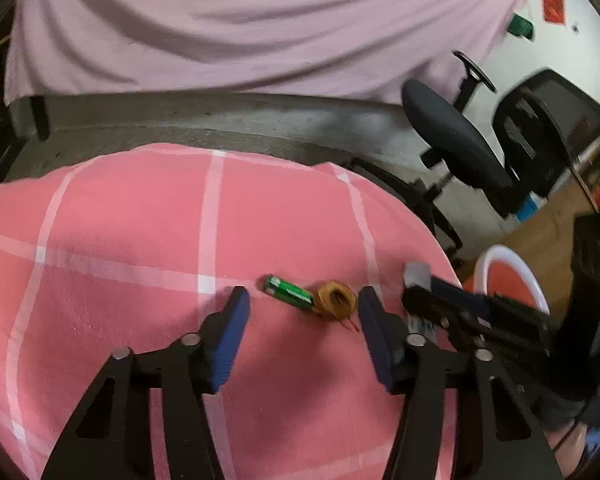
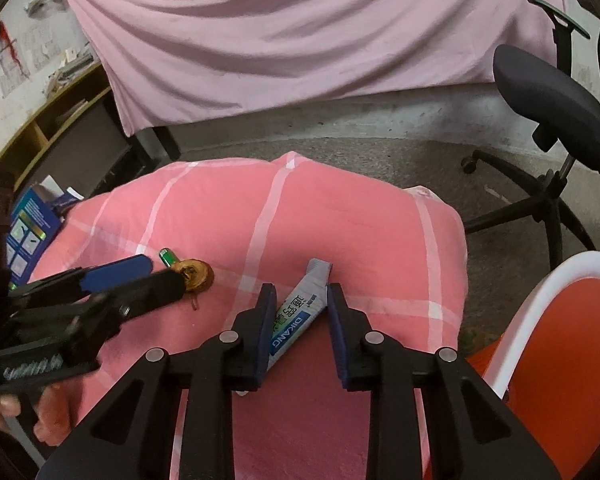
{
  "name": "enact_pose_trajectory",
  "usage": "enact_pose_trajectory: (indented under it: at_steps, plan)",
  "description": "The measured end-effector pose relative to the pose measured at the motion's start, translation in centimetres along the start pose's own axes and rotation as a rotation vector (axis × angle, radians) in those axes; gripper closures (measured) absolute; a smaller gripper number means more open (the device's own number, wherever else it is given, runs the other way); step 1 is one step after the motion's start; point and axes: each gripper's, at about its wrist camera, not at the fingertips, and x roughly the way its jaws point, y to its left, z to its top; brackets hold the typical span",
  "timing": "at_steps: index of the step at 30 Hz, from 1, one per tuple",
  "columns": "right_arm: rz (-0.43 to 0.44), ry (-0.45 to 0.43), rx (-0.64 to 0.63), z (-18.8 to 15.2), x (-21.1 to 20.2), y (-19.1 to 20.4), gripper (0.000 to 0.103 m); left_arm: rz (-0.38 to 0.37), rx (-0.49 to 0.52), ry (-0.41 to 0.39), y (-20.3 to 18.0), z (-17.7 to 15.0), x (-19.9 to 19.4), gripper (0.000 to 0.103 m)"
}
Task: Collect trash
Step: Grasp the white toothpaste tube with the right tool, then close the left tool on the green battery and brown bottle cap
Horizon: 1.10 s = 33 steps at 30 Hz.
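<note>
A flattened toothpaste tube (image 2: 300, 312) lies between the spread fingers of the right gripper (image 2: 300, 300), its long axis running from lower left up to the crimped grey end at upper right, angled across the gap; whether either pad touches it cannot be told, and nothing is gripped yet. The left gripper (image 1: 300, 304), fingers wide apart and holding nothing, straddles a glossy green battery (image 1: 289, 291) and a coppery wire coil (image 1: 335, 299) lying side by side at frame centre. All rest on a soft pink checked cloth (image 2: 340, 220) covering the surface. A white-rimmed orange bin (image 2: 560, 340) waits at lower right.
</note>
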Motion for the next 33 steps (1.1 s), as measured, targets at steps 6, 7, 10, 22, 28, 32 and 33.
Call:
enact_pose_trajectory:
  at_steps: [6,7,10,22,28,32,33]
  plan:
    - [0.0,-0.003,-0.004,-0.1,0.0,0.1,0.08,0.037,0.002,-0.011,-0.3,0.2,0.3,0.058]
    - [0.0,-0.003,-0.004,-0.1,0.0,0.0,0.08,0.044,0.013,-0.01,-0.5,0.1,0.4,0.059]
    - [0.002,-0.004,-0.002,-0.1,0.0,0.1,0.08,0.036,0.024,-0.009,-0.5,-0.1,0.6,0.064]
    - [0.002,-0.012,-0.033,-0.8,-0.8,0.2,0.08,-0.057,0.021,-0.009,-0.1,-0.7,0.1,0.081]
    - [0.007,-0.022,-0.044,-1.1,-1.0,0.2,0.083,-0.078,0.038,-0.004,-0.7,-0.9,-0.1,0.082]
    - [0.023,-0.025,-0.045,-1.8,-1.5,-0.2,0.085,-0.09,0.064,0.012,-1.2,-1.2,-0.4,0.09]
    - [0.027,-0.024,-0.045,-1.9,-1.6,-0.2,0.085,-0.103,0.076,0.016,-1.4,-1.3,-0.5,0.093]
